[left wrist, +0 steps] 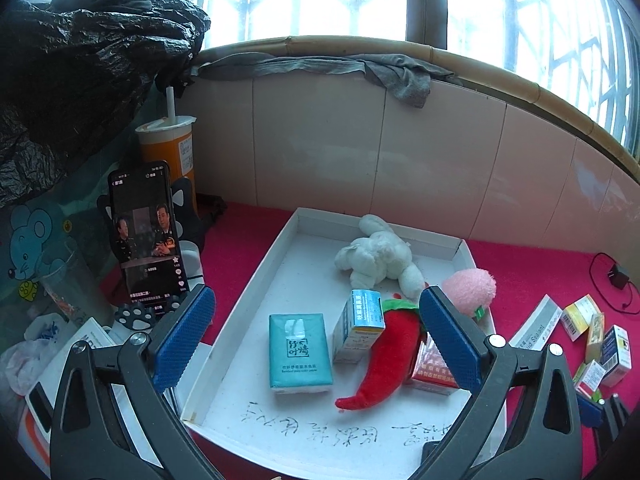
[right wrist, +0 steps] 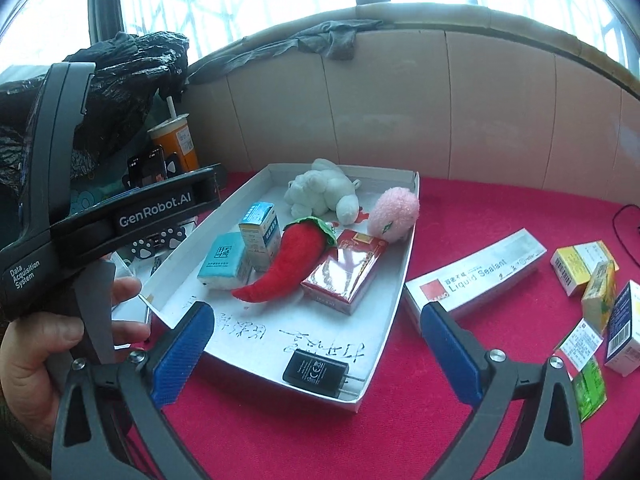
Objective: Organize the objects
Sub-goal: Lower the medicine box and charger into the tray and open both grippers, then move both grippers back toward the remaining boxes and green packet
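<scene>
Setting: red tabletop (right wrist: pixel 460 420) sitting under a tiled wall and bright barred windows.
Tray: white cardboard tray (right wrist: pixel 394 300) lying on the cloth, already holding 2 plush animals, a red plush chili (right wrist: pixel 288 262), a teal tissue pack (left wrist: pixel 300 354), a small blue-and-white box, a red packet and a black charger (right wrist: pixel 316 374).
Left gripper: left gripper (left wrist: pixel 316 338) hovering over the tray with its blue pads spread wide, nothing between them.
Right gripper: right gripper (right wrist: pixel 316 354) also standing wide apart and empty, looking at the tray's near corner.
Remaining: sealant box (right wrist: pixel 476 276) and a cluster of small boxes (right wrist: pixel 600 292) lying outside the tray, to the right gripper's right.
Key relation: sealant box's long axis running diagonally, away and rightward, so the right hand is nearer (probably the likelier choice).
</scene>
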A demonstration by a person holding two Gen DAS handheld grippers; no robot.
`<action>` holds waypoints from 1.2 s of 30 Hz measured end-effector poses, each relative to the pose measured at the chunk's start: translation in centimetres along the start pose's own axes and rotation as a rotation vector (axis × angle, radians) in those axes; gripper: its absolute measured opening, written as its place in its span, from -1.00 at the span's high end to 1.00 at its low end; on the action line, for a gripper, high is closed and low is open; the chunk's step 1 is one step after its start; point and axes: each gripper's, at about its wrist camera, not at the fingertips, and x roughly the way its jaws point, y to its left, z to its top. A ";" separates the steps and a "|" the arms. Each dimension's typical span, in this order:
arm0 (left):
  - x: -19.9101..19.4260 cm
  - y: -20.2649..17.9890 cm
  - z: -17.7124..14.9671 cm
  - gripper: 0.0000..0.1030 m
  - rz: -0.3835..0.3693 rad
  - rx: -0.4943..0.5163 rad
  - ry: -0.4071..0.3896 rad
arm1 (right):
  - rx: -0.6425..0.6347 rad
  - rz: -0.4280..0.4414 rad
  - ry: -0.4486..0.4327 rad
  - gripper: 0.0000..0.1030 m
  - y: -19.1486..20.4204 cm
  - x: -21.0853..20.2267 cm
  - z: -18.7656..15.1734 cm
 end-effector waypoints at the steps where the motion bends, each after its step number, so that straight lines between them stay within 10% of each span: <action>1: -0.2 -0.3 -0.1 -1.00 -0.005 0.002 0.002 | 0.016 0.007 0.008 -1.00 -0.2 0.0 -0.2; 24: -4.9 -3.6 -2.5 -1.00 -0.136 -0.026 0.008 | 0.235 -0.077 -0.121 -1.00 -7.5 -6.8 -2.3; 36: -3.7 -10.4 -6.0 -1.00 -0.332 0.198 0.162 | 0.318 -0.135 -0.099 -1.00 -14.6 -8.8 -4.9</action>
